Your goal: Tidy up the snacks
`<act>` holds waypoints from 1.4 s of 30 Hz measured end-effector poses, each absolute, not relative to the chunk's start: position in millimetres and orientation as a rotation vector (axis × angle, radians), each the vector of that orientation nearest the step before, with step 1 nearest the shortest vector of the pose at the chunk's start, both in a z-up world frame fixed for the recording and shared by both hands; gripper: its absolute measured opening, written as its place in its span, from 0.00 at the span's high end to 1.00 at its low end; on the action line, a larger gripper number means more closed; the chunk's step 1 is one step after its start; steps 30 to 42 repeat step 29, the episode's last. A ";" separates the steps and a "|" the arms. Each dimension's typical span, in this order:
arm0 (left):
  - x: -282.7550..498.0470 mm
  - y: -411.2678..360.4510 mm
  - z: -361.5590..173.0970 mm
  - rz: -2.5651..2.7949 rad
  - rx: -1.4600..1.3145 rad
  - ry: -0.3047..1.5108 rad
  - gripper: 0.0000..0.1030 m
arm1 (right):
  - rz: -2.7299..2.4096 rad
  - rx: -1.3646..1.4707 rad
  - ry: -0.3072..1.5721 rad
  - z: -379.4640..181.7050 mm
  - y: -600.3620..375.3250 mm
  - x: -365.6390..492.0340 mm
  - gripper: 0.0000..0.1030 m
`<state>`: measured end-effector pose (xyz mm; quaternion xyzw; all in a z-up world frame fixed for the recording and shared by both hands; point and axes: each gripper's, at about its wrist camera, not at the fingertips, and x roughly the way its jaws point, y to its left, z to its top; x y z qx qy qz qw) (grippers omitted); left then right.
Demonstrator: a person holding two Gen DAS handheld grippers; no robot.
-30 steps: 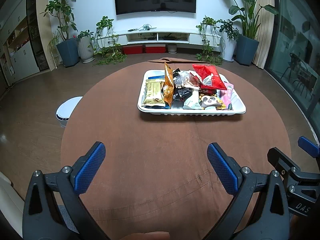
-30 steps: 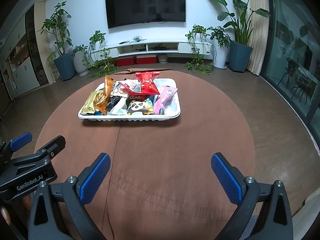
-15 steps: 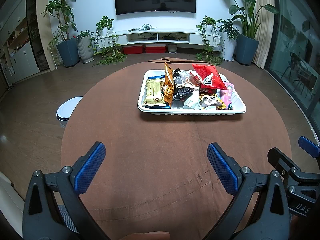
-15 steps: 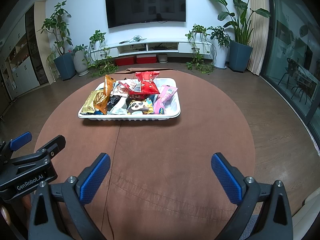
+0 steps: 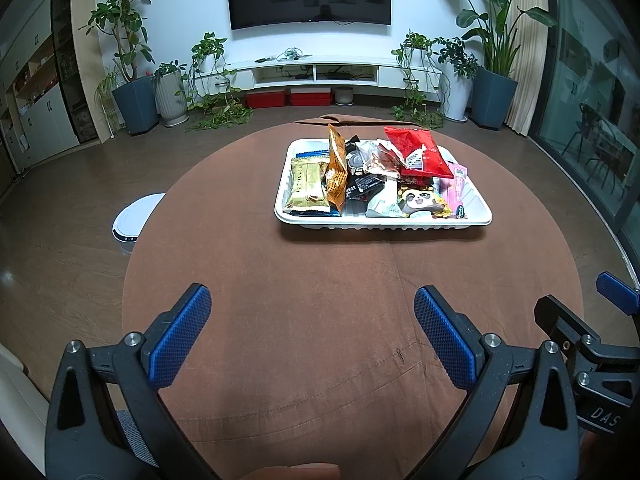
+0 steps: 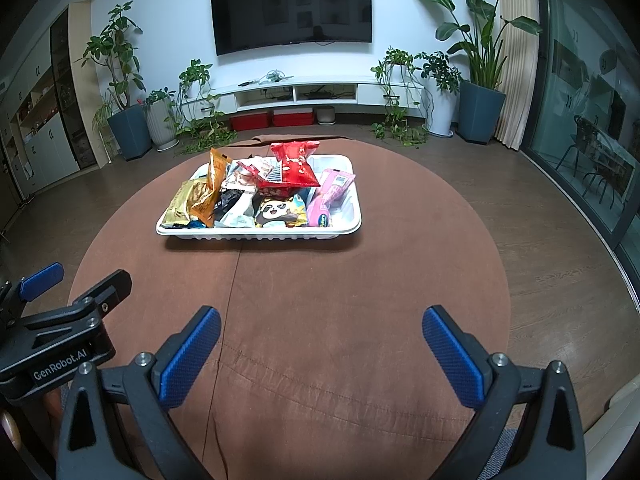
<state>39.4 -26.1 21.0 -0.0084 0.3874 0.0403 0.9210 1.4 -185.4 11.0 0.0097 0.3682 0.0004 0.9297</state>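
A white tray (image 5: 384,221) (image 6: 260,233) full of several snack packets sits on the far half of a round brown table (image 5: 320,280) (image 6: 320,280). A red bag (image 5: 418,152) (image 6: 294,163) lies on top, with a gold packet (image 5: 306,186) (image 6: 182,202), an upright orange packet (image 5: 337,168) (image 6: 210,184), a panda packet (image 5: 420,200) (image 6: 278,211) and a pink packet (image 5: 456,188) (image 6: 330,194) around it. My left gripper (image 5: 312,312) and right gripper (image 6: 322,330) hover open over the near table, well short of the tray, holding nothing.
A white round robot vacuum (image 5: 134,220) rests on the floor left of the table. Potted plants (image 5: 132,68) (image 6: 478,60), a low white TV shelf (image 5: 316,74) and a wall TV (image 6: 292,8) stand beyond. Glass doors (image 6: 592,128) line the right side.
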 end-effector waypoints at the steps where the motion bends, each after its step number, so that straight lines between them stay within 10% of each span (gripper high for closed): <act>1: 39.4 -26.6 21.5 0.083 -0.018 0.796 0.00 | 0.001 0.020 0.754 10.3 -185.4 0.6 0.00; 42: 34.2 -21.8 13.8 0.080 -0.015 0.801 0.00 | 0.000 0.022 0.759 10.3 -186.7 -0.6 0.00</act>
